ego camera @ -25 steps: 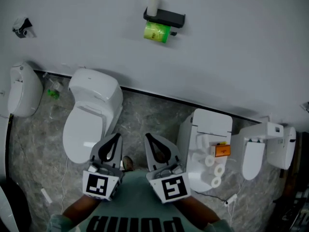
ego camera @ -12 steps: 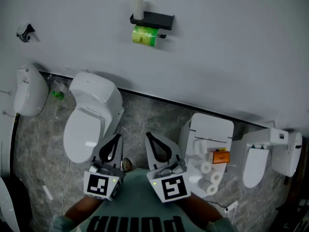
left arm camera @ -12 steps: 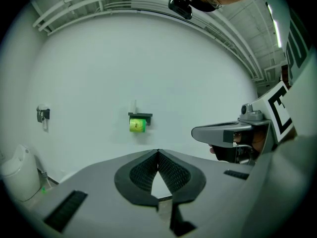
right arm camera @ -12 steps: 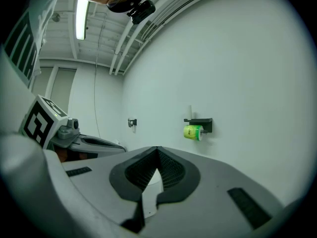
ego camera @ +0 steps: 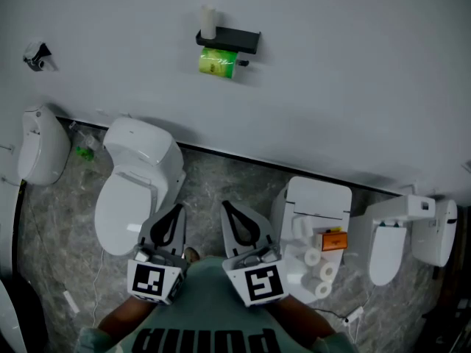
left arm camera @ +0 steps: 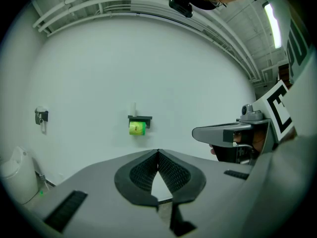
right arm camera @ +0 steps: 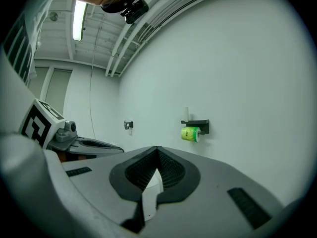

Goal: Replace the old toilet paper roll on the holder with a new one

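A green-wrapped toilet paper roll point(ego camera: 218, 62) hangs under a black wall holder point(ego camera: 229, 39), with a white tube point(ego camera: 209, 21) standing on the holder's shelf. The same green roll point(left arm camera: 136, 128) shows far ahead in the left gripper view, and the green roll point(right arm camera: 189, 133) shows ahead in the right gripper view. My left gripper point(ego camera: 179, 208) and right gripper point(ego camera: 225, 207) are held side by side near my body, both shut and empty, well short of the wall. Several spare white rolls point(ego camera: 318, 266) lie on a toilet at the right.
A white toilet point(ego camera: 136, 186) stands below the holder at the left, another toilet point(ego camera: 313, 204) at the right, with an orange box point(ego camera: 334, 240) on it. More white fixtures point(ego camera: 40, 145) flank them. A small wall fitting point(ego camera: 34, 54) sits at the far left. The floor is grey marble.
The view has shifted: the holder and green roll moved left and slightly up in the head view. Both grippers stayed shut and kept their place in front of me.
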Demonstrator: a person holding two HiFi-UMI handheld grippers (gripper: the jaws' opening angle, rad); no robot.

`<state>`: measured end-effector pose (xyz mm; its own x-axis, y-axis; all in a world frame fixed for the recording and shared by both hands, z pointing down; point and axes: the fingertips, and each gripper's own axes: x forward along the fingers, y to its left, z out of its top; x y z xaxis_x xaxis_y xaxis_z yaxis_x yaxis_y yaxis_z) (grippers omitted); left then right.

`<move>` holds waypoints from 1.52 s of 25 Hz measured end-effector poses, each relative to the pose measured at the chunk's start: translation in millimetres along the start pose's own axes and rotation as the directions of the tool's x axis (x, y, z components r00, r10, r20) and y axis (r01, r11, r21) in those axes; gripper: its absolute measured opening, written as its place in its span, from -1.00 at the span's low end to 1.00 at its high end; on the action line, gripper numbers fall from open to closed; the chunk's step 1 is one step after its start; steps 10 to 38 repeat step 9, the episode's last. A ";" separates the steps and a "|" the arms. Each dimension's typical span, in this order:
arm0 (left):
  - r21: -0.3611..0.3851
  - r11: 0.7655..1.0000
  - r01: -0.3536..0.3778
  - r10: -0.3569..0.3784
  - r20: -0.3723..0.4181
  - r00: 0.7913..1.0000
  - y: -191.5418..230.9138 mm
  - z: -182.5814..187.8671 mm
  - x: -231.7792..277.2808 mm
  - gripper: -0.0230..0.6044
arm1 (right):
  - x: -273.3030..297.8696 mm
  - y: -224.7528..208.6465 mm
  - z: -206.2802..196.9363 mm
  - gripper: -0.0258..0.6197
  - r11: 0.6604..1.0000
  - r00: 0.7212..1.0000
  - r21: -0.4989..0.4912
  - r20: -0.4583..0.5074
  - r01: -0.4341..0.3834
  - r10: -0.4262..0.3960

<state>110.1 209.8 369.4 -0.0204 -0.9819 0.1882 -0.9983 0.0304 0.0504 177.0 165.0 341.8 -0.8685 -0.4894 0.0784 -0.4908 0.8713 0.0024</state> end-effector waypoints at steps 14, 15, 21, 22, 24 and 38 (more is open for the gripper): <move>0.005 0.999 0.034 -0.034 -0.001 0.999 9.6 -2.7 -8.5 -0.92 | 3.6 17.3 0.0 -0.91 1.000 1.000 0.000 -0.010 0.012 -0.012; 0.005 0.999 0.034 -0.034 -0.001 0.999 9.6 -2.7 -8.5 -0.92 | 3.6 17.3 0.0 -0.91 1.000 1.000 0.000 -0.010 0.012 -0.012; 0.005 0.999 0.034 -0.034 -0.001 0.999 9.6 -2.7 -8.5 -0.92 | 3.6 17.3 0.0 -0.91 1.000 1.000 0.000 -0.010 0.012 -0.012; 0.005 0.999 0.034 -0.034 -0.001 0.999 9.6 -2.7 -8.5 -0.92 | 3.6 17.3 0.0 -0.91 1.000 1.000 0.000 -0.010 0.012 -0.012; 0.005 0.999 0.034 -0.034 -0.001 0.999 9.6 -2.7 -8.5 -0.92 | 3.6 17.3 0.0 -0.91 1.000 1.000 0.000 -0.010 0.012 -0.012; 0.005 0.999 0.034 -0.034 -0.001 0.999 9.6 -2.7 -8.5 -0.92 | 3.6 17.3 0.0 -0.91 1.000 1.000 0.000 -0.010 0.012 -0.012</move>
